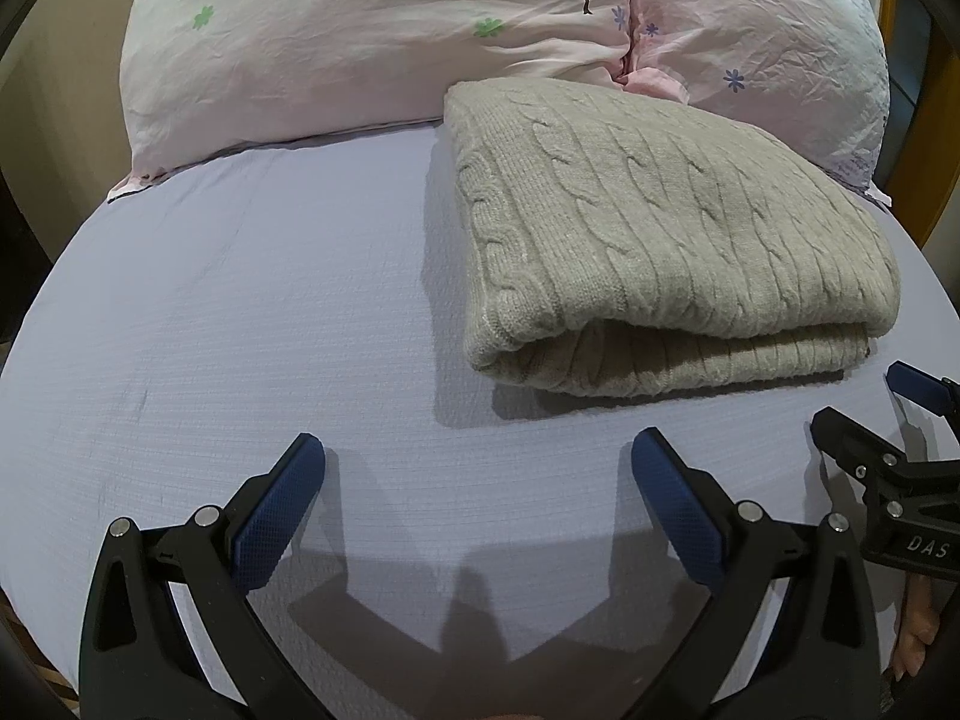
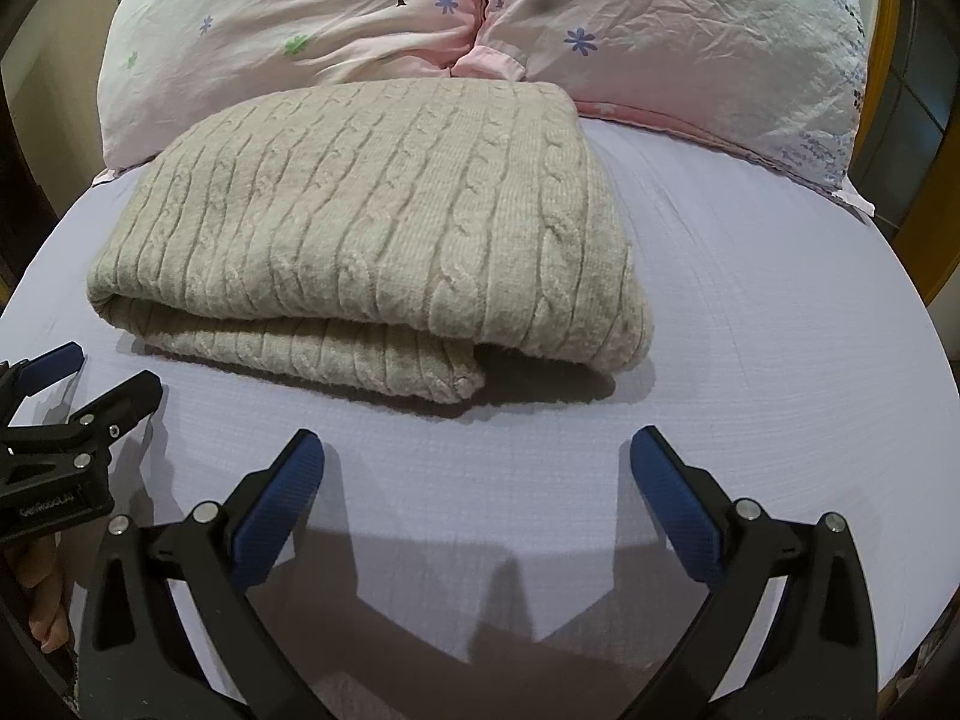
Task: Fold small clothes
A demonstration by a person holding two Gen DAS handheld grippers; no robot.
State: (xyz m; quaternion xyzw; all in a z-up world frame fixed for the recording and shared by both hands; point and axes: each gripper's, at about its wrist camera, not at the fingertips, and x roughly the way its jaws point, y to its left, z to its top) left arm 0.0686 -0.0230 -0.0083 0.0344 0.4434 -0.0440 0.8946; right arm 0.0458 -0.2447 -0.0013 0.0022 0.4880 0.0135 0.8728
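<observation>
A beige cable-knit sweater [image 1: 660, 228] lies folded in a thick rectangle on the lilac bed sheet [image 1: 240, 312], its rounded fold edge facing me. It also shows in the right wrist view [image 2: 384, 228]. My left gripper [image 1: 477, 450] is open and empty, over bare sheet just in front and left of the sweater. My right gripper [image 2: 477, 450] is open and empty, just in front of the sweater's near edge. Each gripper shows at the edge of the other's view, the right one [image 1: 870, 414] and the left one [image 2: 102, 378], both open.
Two pink floral pillows [image 1: 372, 42] [image 2: 690, 42] lie against the head of the bed behind the sweater, touching its far edge. A wooden frame [image 2: 900, 90] runs along the right side. The sheet [image 2: 750, 312] spreads left and right of the sweater.
</observation>
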